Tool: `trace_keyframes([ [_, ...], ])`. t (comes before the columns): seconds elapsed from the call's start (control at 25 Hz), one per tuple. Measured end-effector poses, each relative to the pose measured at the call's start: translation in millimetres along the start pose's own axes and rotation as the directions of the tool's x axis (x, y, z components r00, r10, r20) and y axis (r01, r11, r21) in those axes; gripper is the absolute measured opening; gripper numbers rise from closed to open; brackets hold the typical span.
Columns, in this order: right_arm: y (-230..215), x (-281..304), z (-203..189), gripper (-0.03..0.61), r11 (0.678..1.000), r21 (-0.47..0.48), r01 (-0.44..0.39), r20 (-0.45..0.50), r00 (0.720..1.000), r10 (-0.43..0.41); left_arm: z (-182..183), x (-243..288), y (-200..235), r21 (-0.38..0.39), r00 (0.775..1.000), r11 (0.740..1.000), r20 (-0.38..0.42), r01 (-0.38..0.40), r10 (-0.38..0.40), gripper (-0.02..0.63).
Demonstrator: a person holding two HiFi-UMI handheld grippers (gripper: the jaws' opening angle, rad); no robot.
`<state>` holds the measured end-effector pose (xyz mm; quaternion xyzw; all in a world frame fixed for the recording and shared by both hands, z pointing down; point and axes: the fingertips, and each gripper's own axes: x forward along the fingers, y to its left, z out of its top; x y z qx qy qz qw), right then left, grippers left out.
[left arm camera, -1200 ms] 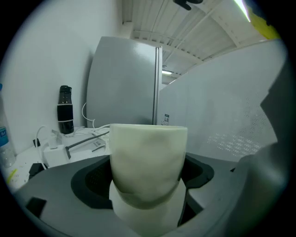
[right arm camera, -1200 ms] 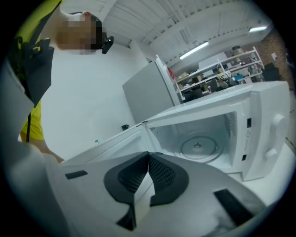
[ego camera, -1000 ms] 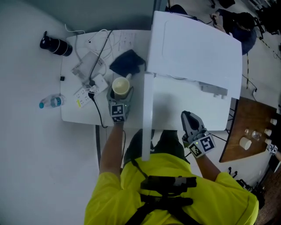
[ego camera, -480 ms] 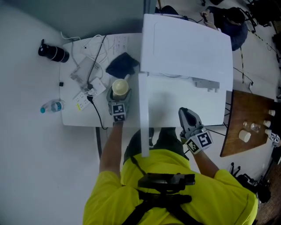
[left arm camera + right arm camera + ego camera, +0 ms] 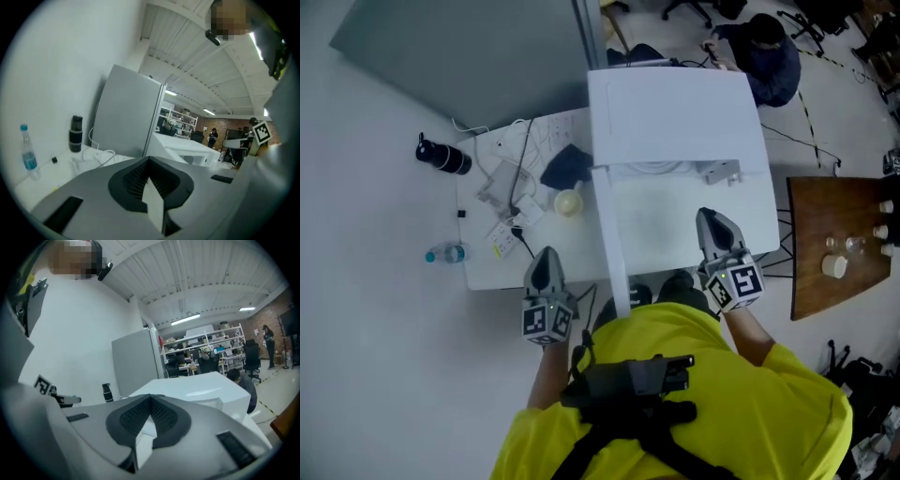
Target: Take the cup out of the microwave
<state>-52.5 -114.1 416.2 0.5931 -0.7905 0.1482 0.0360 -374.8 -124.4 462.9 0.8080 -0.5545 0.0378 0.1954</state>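
The cream cup (image 5: pixel 568 202) stands upright on the white table (image 5: pixel 487 267), left of the open white microwave (image 5: pixel 675 112). My left gripper (image 5: pixel 546 255) hangs at the table's near edge, well back from the cup; its jaws have closed and stand shut with nothing between them (image 5: pixel 151 163). My right gripper (image 5: pixel 710 217) is raised in front of the microwave's open cavity, also shut and holding nothing (image 5: pixel 151 401). The microwave door (image 5: pixel 611 239) swings out toward me between the two grippers.
On the table's left part lie a black flask (image 5: pixel 442 155), a water bottle (image 5: pixel 447 253), a power strip with white cables (image 5: pixel 508 192) and a dark cloth (image 5: pixel 567 166). A grey panel (image 5: pixel 459 52) stands behind. A brown table (image 5: pixel 844 244) with small cups is at right.
My left gripper, earlier around the cup, has let it go, drawn back toward me, risen and shut. The right gripper has risen too. The cup stays on the table.
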Motion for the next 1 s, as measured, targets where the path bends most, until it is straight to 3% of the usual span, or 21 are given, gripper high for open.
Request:
trace_keyframes([
  [0.16,12,-23,41,0.003,1.000,-0.009,0.008,0.091,0.996,-0.007,81,-22,-34,0.087,0.995,0.995,0.082,0.041,-0.048,0.018],
  [0.28,16,-37,63,0.003,1.000,-0.019,0.013,0.120,0.993,-0.011,108,-35,-44,0.117,0.990,0.993,0.131,0.032,-0.048,0.018],
  [0.52,14,-54,83,0.003,0.997,-0.022,0.072,0.162,0.984,-0.068,113,-37,-54,0.177,0.991,0.983,0.112,0.055,-0.076,0.018],
  [1.0,5,-78,78,0.003,0.993,0.000,0.118,0.147,0.982,-0.117,105,-23,-93,0.239,0.986,0.963,0.080,0.127,-0.150,0.018],
])
